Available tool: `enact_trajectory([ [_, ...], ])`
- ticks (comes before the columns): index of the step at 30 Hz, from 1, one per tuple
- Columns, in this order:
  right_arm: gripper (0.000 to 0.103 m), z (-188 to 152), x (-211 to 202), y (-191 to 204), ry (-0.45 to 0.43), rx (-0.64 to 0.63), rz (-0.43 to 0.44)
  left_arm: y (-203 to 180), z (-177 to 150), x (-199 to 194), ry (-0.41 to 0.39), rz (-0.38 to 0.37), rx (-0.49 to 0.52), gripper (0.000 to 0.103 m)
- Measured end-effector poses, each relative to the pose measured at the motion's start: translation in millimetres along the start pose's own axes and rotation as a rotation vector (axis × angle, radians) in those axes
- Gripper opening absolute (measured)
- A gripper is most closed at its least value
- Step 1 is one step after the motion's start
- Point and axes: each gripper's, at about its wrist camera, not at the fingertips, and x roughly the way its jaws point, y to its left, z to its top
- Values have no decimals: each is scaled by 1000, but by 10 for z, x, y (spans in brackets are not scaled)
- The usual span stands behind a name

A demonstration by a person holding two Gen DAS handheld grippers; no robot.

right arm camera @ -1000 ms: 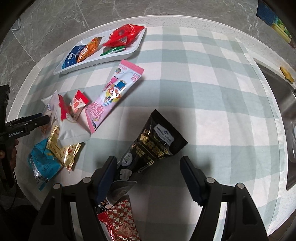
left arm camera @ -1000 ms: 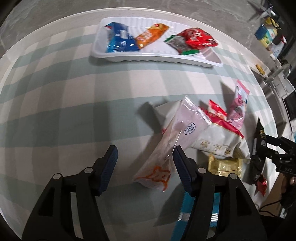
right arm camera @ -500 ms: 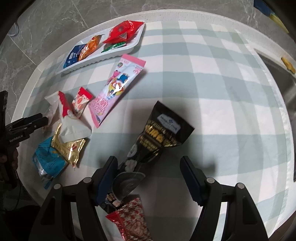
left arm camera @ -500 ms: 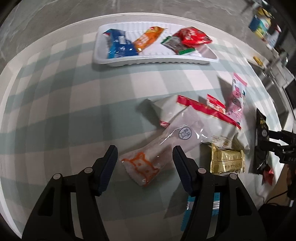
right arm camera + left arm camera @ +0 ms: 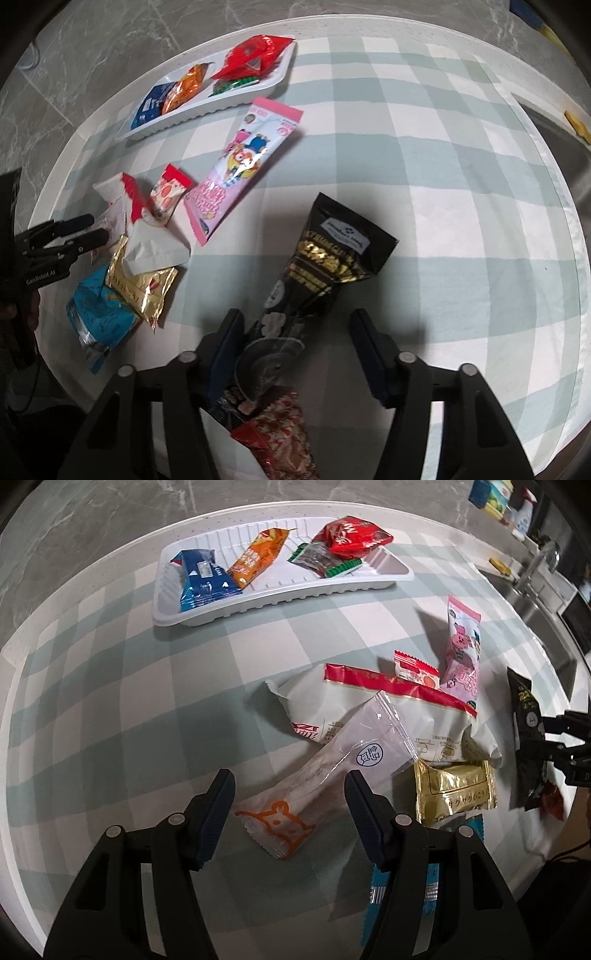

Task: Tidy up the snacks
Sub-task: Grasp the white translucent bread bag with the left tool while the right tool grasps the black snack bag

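Note:
A clear packet with an orange cartoon print (image 5: 325, 775) lies on the checked cloth, its lower end between the fingers of my left gripper (image 5: 291, 812). The pads stand apart from it, so that gripper is open. A black packet with gold print (image 5: 328, 262) lies with its narrow end between the fingers of my right gripper (image 5: 297, 347), whose jaws are closing. Its left pad is at the packet's edge and the right pad is clear of it. The white tray (image 5: 280, 594) at the far side holds blue, orange, green-edged and red packets.
A white bag with a red stripe (image 5: 369, 709), a pink packet (image 5: 461, 653), a small red-and-white packet (image 5: 413, 668), a gold packet (image 5: 454, 790) and a blue packet (image 5: 96, 310) are piled together. A red patterned packet (image 5: 284, 432) lies under my right gripper. A sink (image 5: 569, 147) borders the table's right.
The left view has rolled, and the clear packet now lies slanted between the left fingers. The right gripper's fingers have drawn closer together around the black packet.

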Motion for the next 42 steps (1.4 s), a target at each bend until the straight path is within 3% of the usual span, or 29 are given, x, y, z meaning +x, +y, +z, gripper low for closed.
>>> enact_trajectory([
  [2,53,0,4,28,2,-20,-7,-25,0,-4,-1,-3,23,61],
  [8,48,0,13,64,5,-52,-11,-105,-1,17,6,4,97,61],
  [21,50,0,13,58,-1,-51,1,-271,-2,-60,12,-78,288,61],
  [34,55,-9,17,92,-3,-53,4,-420,-65,57,54,-33,497,61],
  [42,58,0,29,105,-4,-58,5,-464,-17,150,74,-46,545,65],
])
